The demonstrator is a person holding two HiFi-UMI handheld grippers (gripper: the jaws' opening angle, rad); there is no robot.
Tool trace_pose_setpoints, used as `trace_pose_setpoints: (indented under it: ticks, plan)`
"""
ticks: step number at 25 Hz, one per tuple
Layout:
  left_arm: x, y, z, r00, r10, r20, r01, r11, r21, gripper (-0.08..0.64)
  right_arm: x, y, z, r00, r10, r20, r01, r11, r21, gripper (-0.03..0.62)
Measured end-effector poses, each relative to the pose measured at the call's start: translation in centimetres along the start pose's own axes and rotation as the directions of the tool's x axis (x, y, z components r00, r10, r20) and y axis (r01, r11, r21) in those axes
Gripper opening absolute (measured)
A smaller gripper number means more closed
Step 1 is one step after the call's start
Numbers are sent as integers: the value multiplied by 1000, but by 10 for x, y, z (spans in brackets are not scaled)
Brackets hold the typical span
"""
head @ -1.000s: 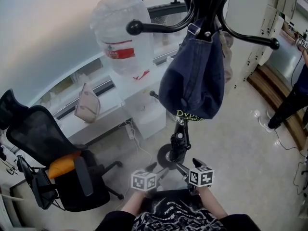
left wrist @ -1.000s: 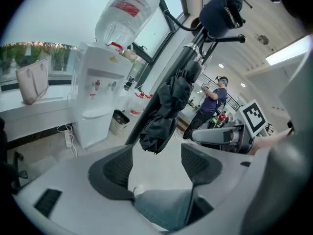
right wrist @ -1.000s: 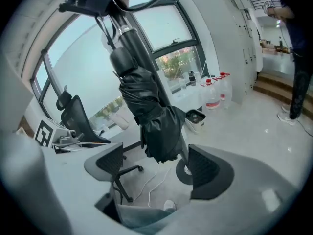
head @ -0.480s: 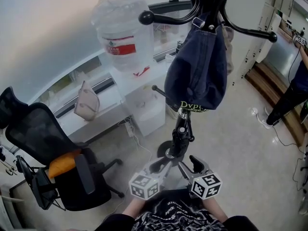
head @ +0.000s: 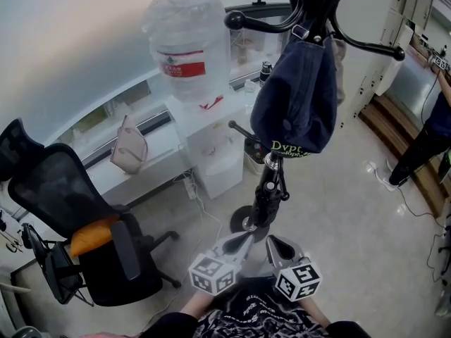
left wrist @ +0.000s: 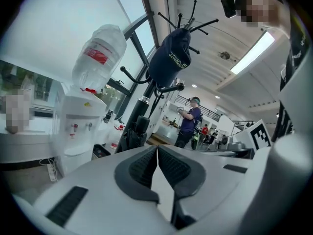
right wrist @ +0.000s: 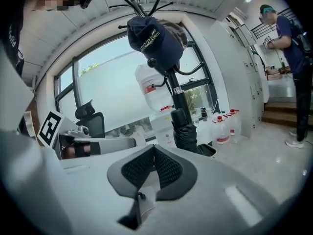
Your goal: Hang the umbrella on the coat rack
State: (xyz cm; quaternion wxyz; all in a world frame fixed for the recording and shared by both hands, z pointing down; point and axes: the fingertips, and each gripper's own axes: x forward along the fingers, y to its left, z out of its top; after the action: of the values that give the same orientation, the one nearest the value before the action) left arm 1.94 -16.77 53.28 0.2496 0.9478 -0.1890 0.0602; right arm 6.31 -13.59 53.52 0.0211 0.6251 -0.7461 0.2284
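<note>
The black coat rack (head: 310, 5) stands in front of me with a dark blue cap (head: 296, 97) on one arm. A folded black umbrella (head: 268, 192) hangs down along the pole; it also shows in the left gripper view (left wrist: 133, 136) and the right gripper view (right wrist: 185, 131). Both grippers are held low, short of the umbrella and apart from it. My left gripper (head: 241, 242) (left wrist: 157, 148) has just been closing and is shut with nothing between its pads. My right gripper (head: 275, 245) (right wrist: 154, 151) has likewise just closed and is empty.
A white water dispenser with a large bottle (head: 187, 48) stands left of the rack. A black office chair (head: 77, 238) with an orange cushion is at the lower left. The rack's round base (head: 241, 224) rests on the floor. A person (head: 431, 136) stands at the right edge.
Both grippers stood open below the umbrella a second ago; now both are shut and empty. The umbrella stays hanging on the pole.
</note>
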Motion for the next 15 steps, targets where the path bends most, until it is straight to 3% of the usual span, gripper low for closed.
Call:
trace_pose_setpoints:
  ticks: [3, 10, 15]
  plan:
    - [-3, 8, -10, 999, 51, -13, -51, 999, 15, 18, -3, -2, 1, 1000, -24, 6, 24, 1000, -11, 5]
    - [-1, -4, -10, 1000, 12, -21, -10, 998, 63, 12, -7, 1, 0, 999, -50, 6, 50, 997, -55, 5]
    - [-2, -3, -8, 1000, -5, 5, 5, 1000, 24, 11, -7, 2, -2, 999, -43, -6, 43, 997, -64, 5]
